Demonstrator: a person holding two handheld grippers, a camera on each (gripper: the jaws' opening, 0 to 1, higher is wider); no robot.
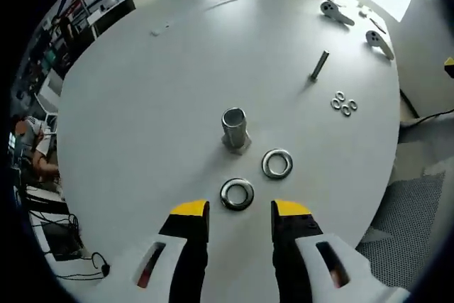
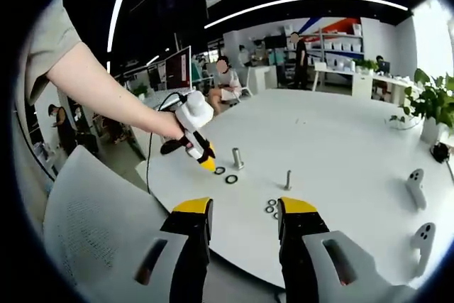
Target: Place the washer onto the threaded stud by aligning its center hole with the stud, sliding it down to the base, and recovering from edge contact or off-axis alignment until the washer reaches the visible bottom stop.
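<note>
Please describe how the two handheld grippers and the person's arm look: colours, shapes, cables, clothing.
The left gripper has white moulded bodies, black jaws and yellow tips, with a slot in each body. The right gripper looks the same. In the right gripper view a black cable runs from the left gripper. The person's arm wears a short grey-beige sleeve.

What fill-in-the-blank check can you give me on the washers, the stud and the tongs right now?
1. The left tongs are ____ and hold nothing.
2. The nearest washer lies flat on the table, just ahead of the ____ tongs.
3. The number of large washers lying near the upright stud is ____, the second washer included.
4. The bolt farther back lies on its ____.

Missing words: open; left; two; side
</note>
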